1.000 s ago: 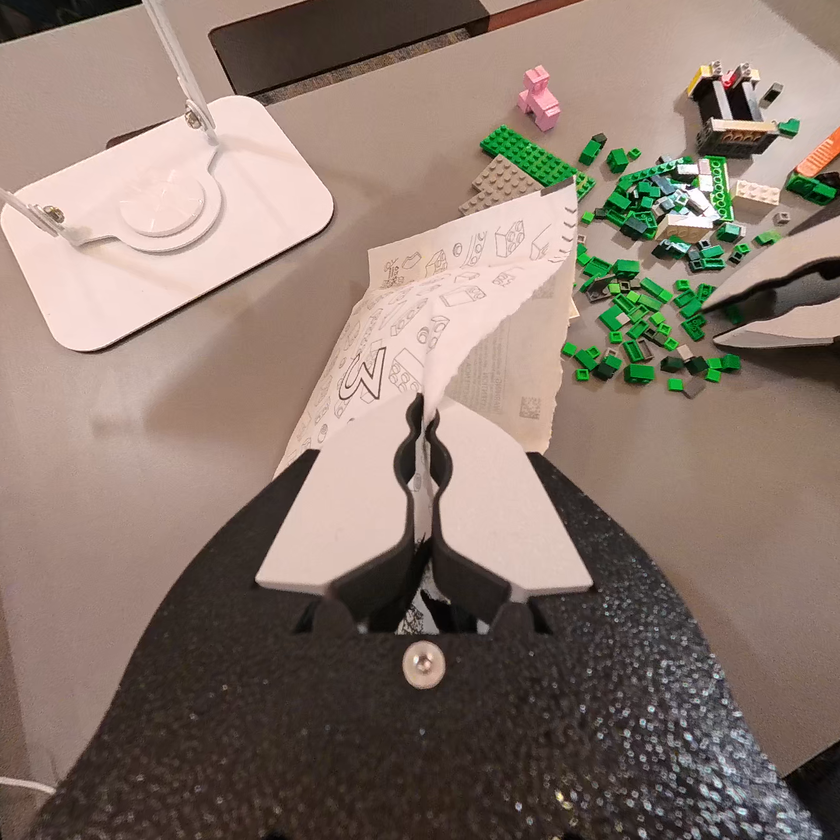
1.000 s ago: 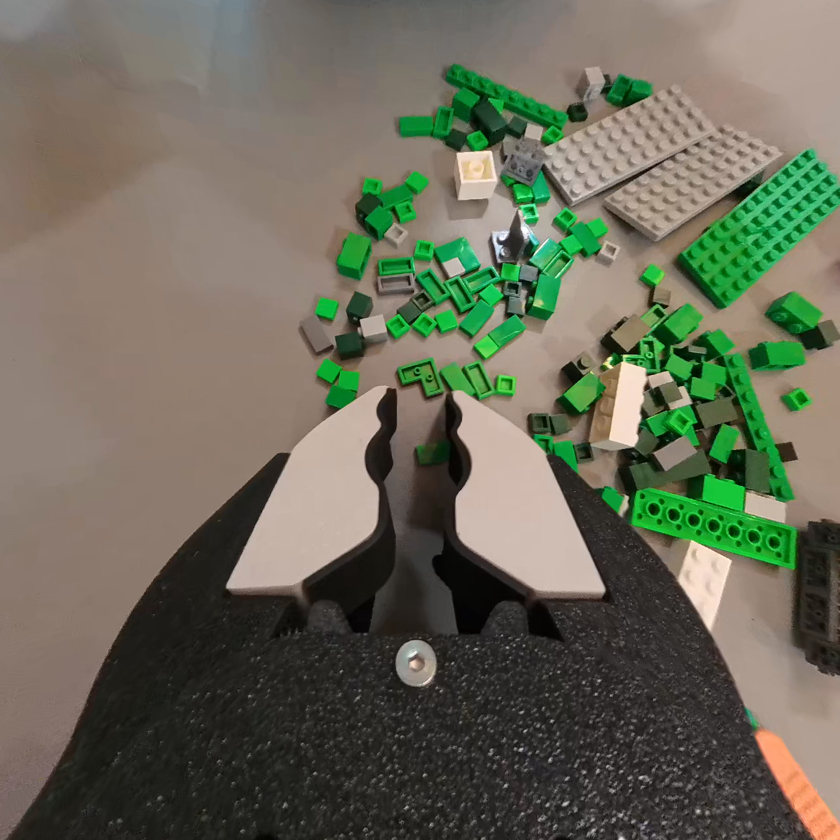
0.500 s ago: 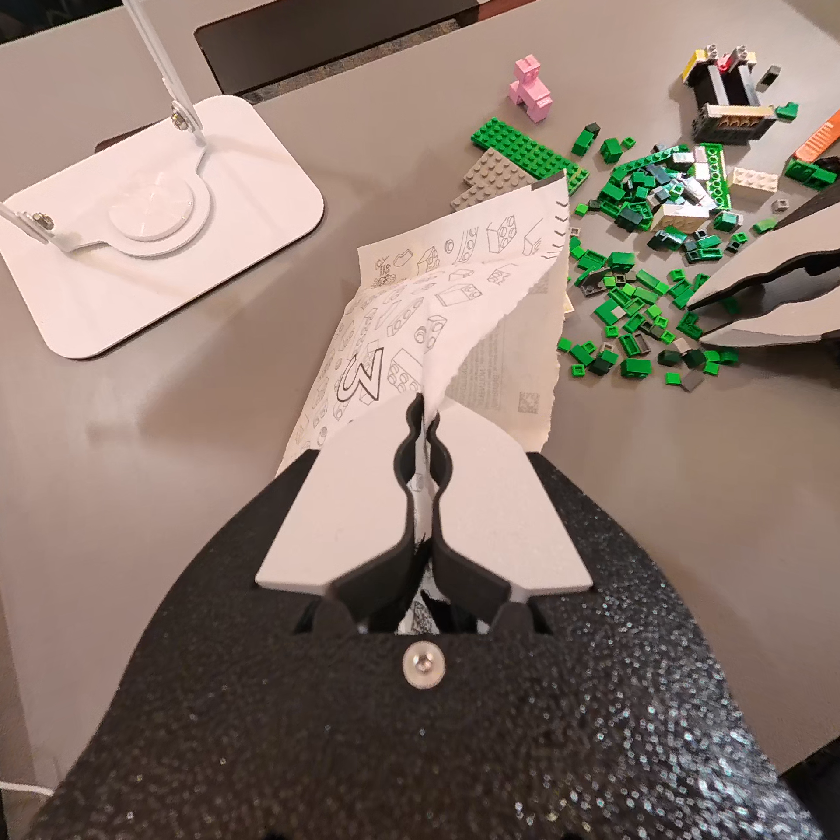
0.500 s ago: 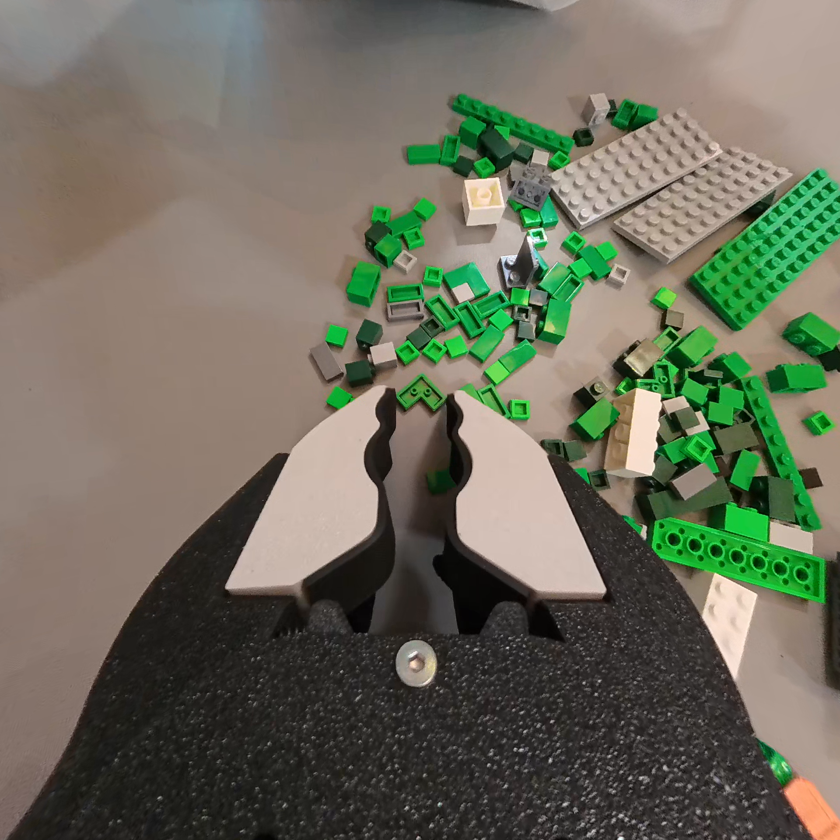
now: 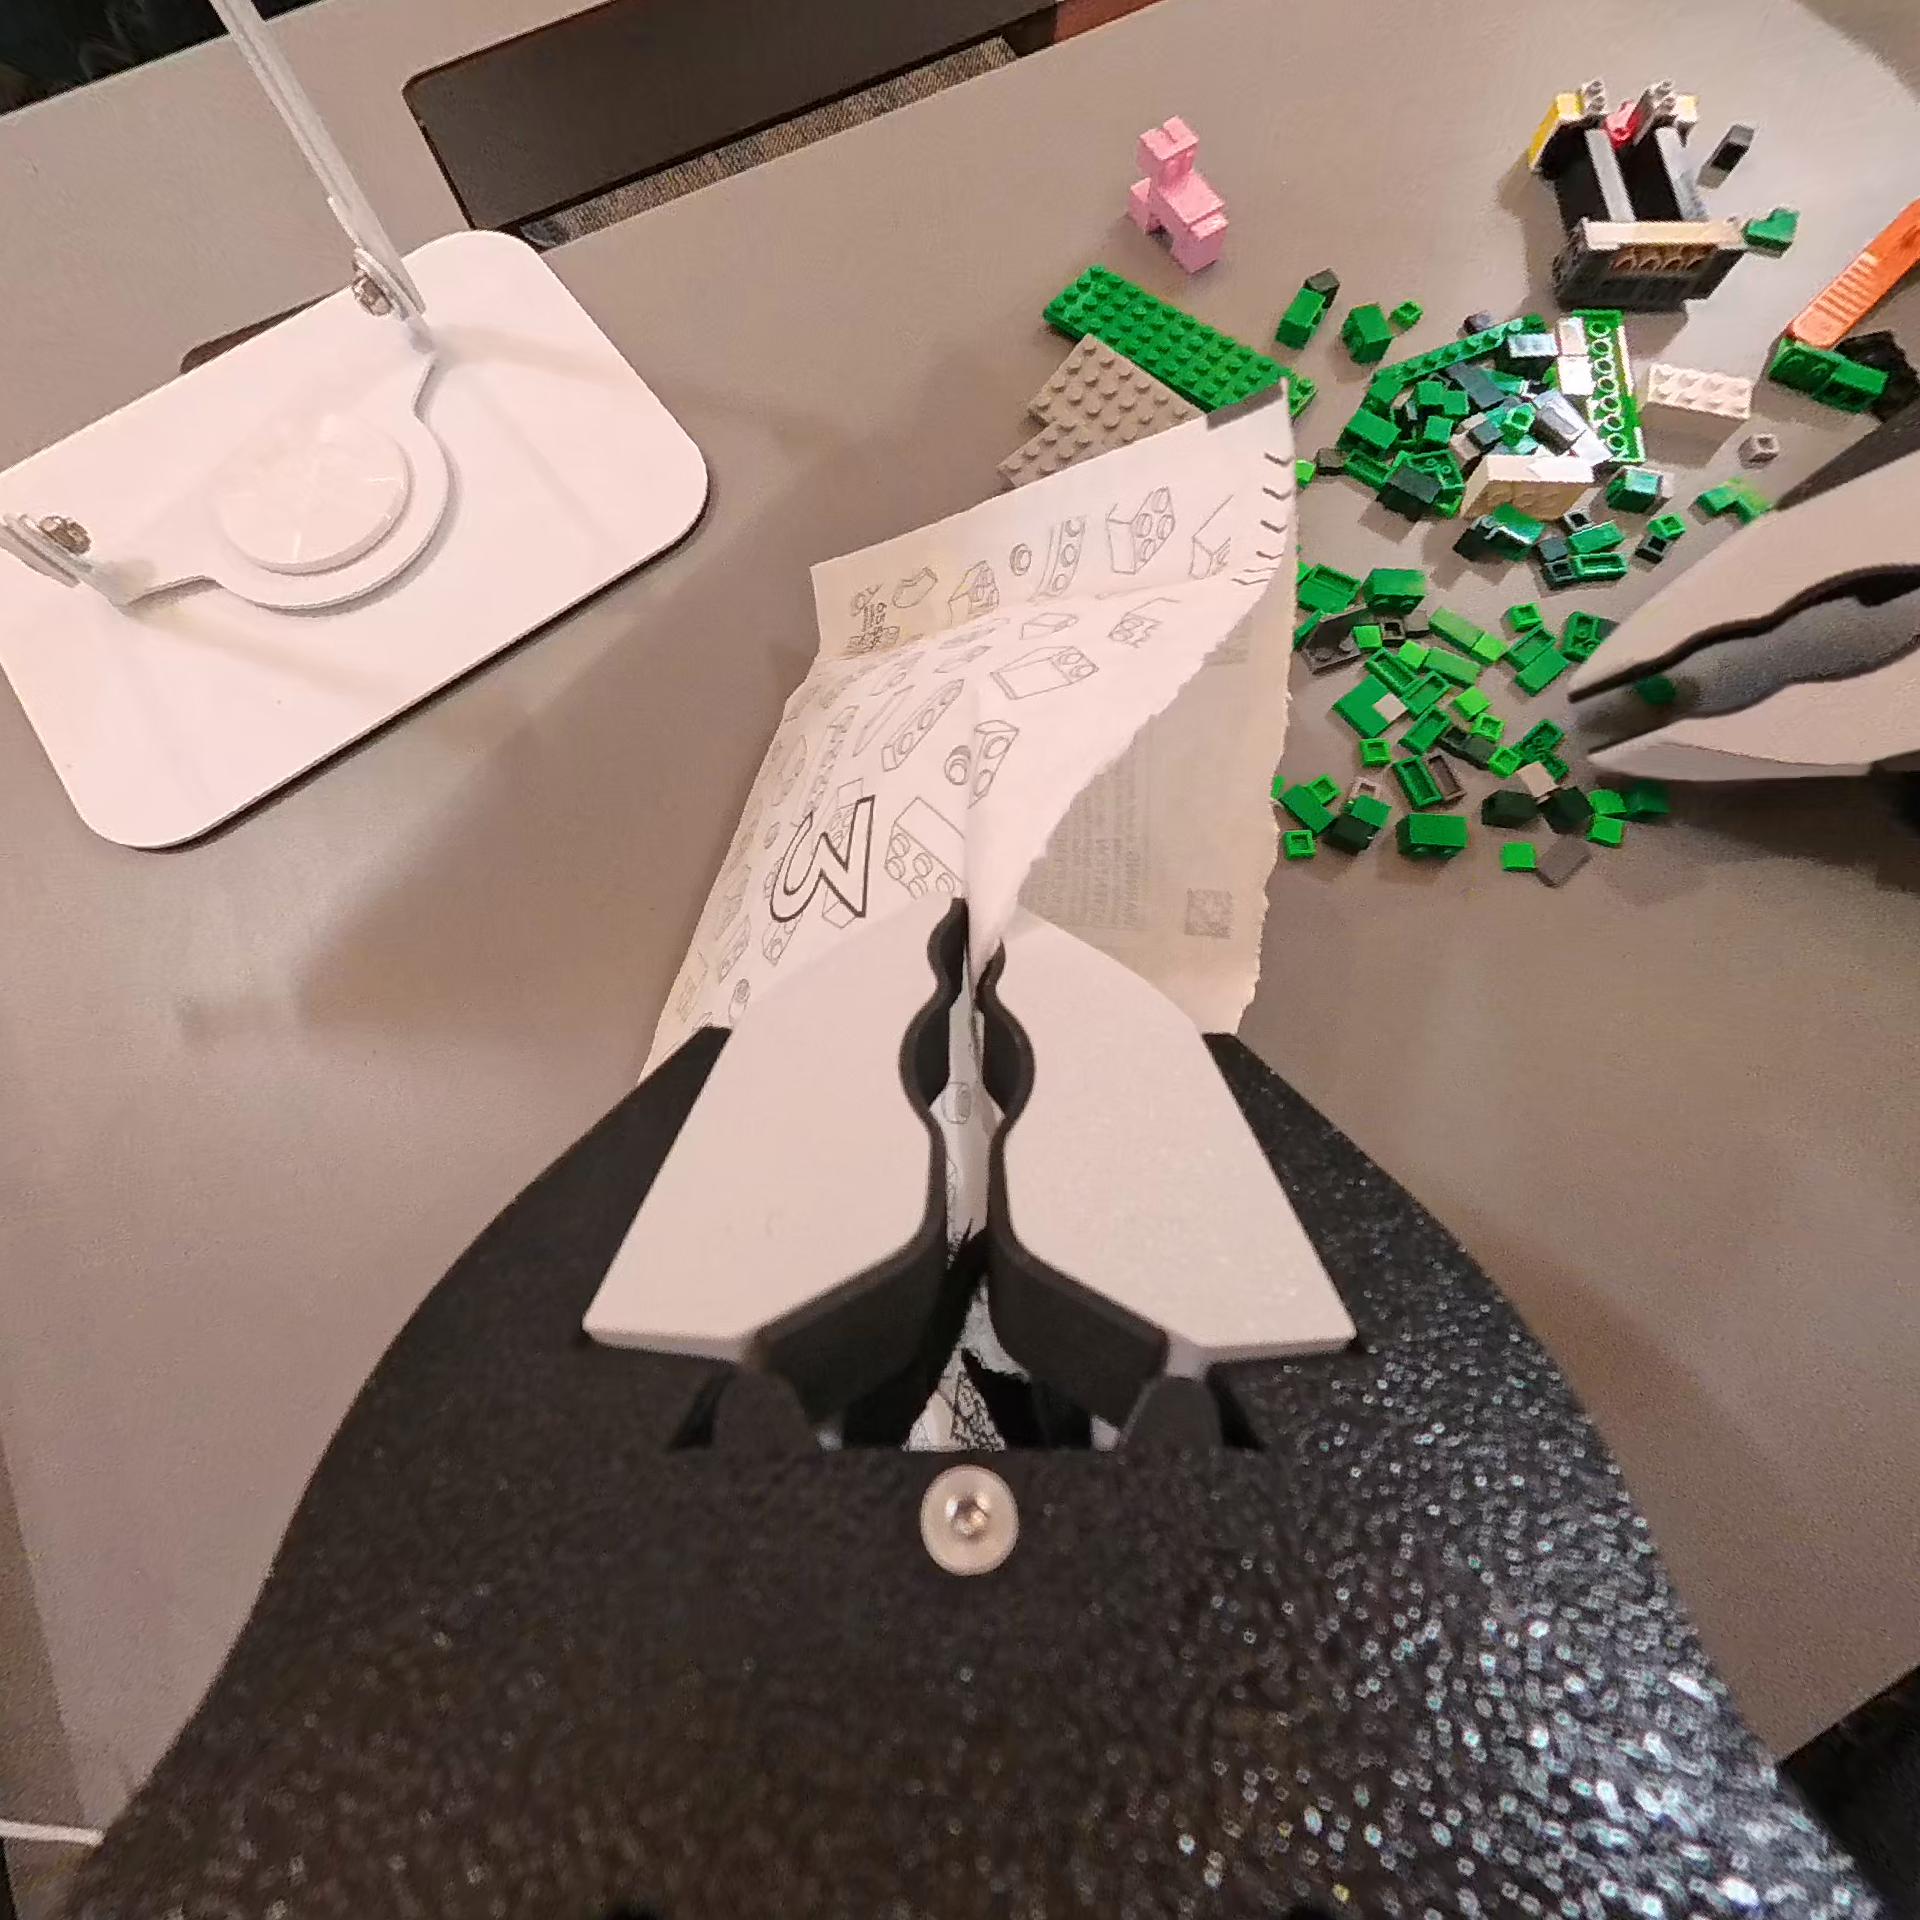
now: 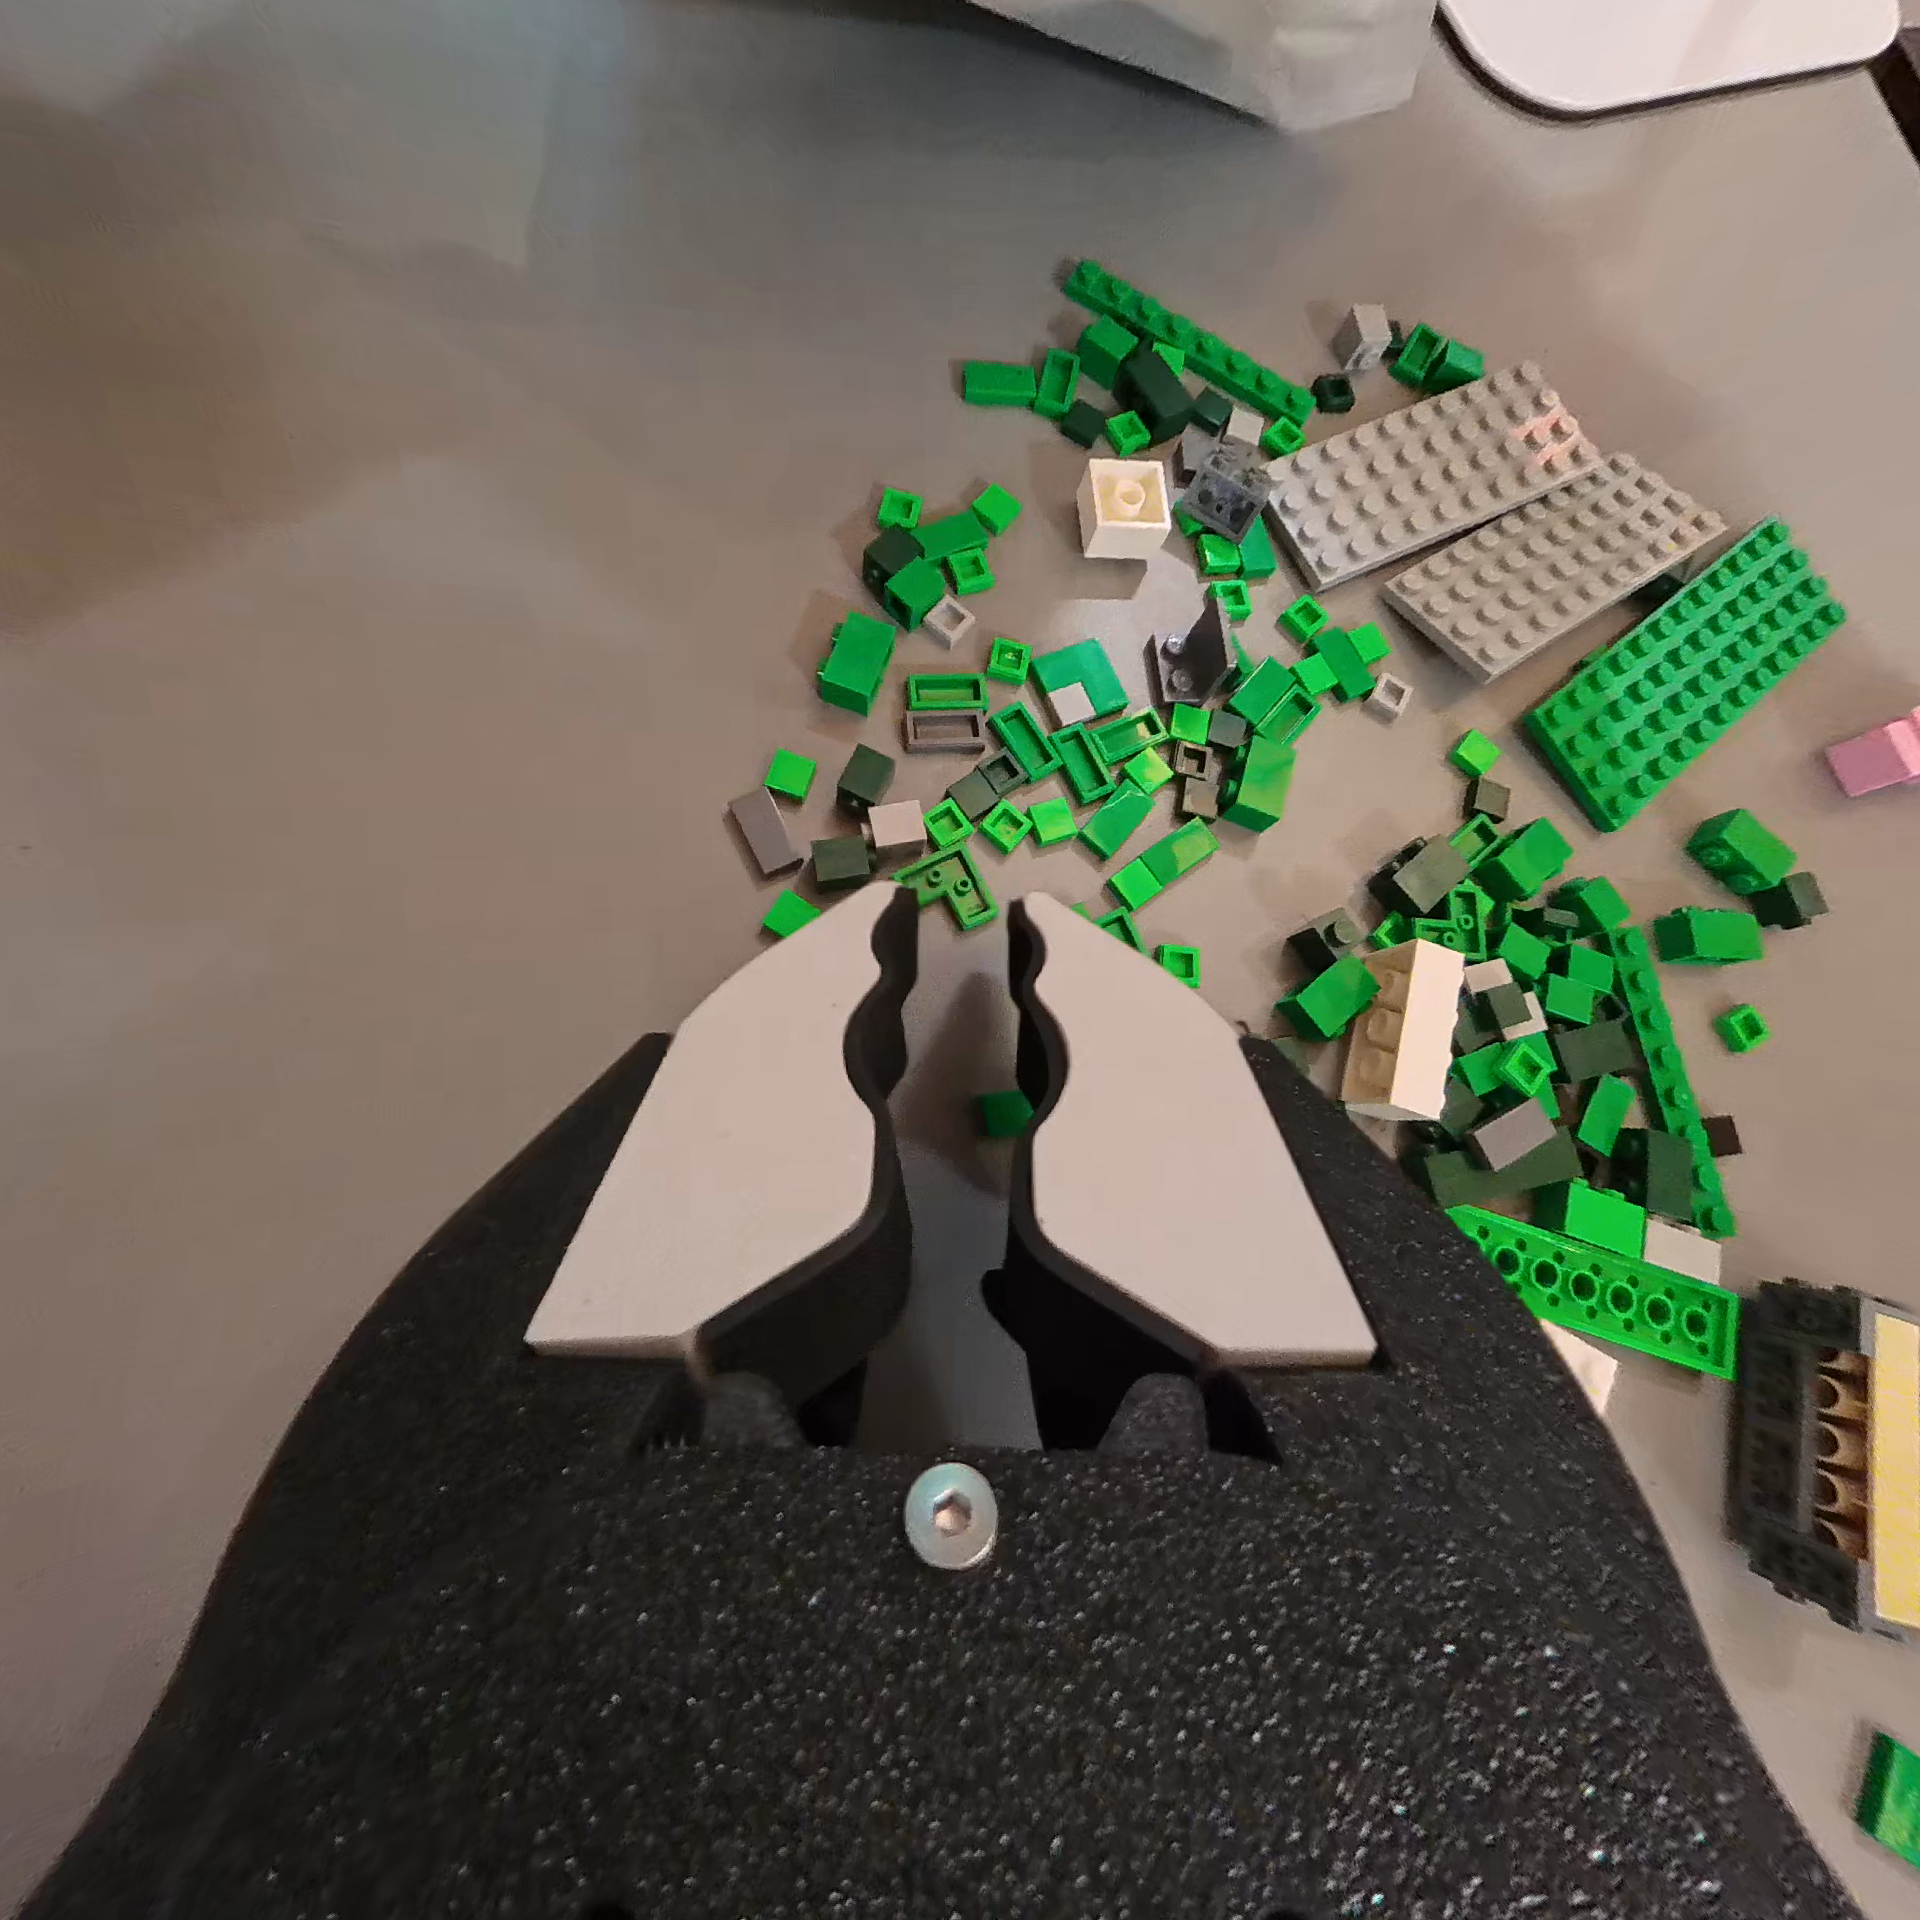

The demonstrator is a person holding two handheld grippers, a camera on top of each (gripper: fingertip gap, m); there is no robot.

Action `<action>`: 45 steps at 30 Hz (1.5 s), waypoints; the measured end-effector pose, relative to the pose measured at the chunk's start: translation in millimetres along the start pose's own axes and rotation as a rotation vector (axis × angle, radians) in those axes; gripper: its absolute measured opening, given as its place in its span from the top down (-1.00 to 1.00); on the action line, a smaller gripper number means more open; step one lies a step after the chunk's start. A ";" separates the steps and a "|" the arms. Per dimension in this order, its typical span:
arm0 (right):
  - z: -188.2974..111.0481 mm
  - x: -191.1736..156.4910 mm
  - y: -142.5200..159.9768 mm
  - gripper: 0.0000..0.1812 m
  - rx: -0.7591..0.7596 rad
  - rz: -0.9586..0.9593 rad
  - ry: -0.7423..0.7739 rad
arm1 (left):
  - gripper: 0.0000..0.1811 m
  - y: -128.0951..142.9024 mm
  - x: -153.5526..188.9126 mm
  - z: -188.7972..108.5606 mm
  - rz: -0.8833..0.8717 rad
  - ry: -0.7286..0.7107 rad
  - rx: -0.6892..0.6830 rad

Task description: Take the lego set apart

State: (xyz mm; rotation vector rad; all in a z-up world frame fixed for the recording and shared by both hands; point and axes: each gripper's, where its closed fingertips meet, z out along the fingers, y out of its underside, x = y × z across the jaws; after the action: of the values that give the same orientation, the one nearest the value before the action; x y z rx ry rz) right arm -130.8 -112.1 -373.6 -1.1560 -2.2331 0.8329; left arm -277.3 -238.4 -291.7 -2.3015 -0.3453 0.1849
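Observation:
My left gripper (image 5: 971, 920) is shut on a white paper bag (image 5: 1039, 707) printed with brick outlines and holds it up above the grey table. My right gripper (image 6: 961, 904) is slightly open and empty. It hovers over the near edge of several loose green pieces (image 6: 1049, 748), and a small green piece (image 6: 1003, 1112) lies on the table between its fingers. It also shows at the right of the left wrist view (image 5: 1584, 727). A part-built black block (image 5: 1631, 208) stands at the far right and also shows in the right wrist view (image 6: 1829, 1455).
Two grey plates (image 6: 1423, 478) and a green plate (image 6: 1683, 675) lie beyond the loose pieces. A denser pile (image 6: 1538, 1039) lies to the right. A pink figure (image 5: 1179, 197), an orange separator tool (image 5: 1860, 281) and a white stand base (image 5: 312, 540) are on the table. The gap from one gripper's tips to the other's is roughly 20 cm. The left gripper is farther from the part-built black block (image 5: 1631, 208), some 35 cm, than the right, some 20 cm.
My right gripper has crept a little to the left over the loose pieces, its gap unchanged. My left gripper still holds the bag and has shifted only slightly.

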 end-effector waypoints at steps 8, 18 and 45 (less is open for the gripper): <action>9.9 -6.1 -2.5 0.66 0.030 0.087 -0.072 | 1.00 -0.5 2.5 0.4 0.009 0.007 -0.002; 12.7 -5.4 -0.7 0.81 -0.058 0.058 -0.010 | 1.00 -1.3 5.5 0.7 0.014 0.017 -0.001; 8.4 -29.7 -158.9 0.62 0.539 -0.186 0.312 | 1.00 -11.4 23.6 0.0 0.047 0.071 0.035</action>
State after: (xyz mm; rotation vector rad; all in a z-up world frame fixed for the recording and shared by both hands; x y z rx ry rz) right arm -207.1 -212.0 -271.6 -0.7474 -1.6841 1.0130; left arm -257.0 -223.7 -283.9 -2.2770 -0.2497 0.1314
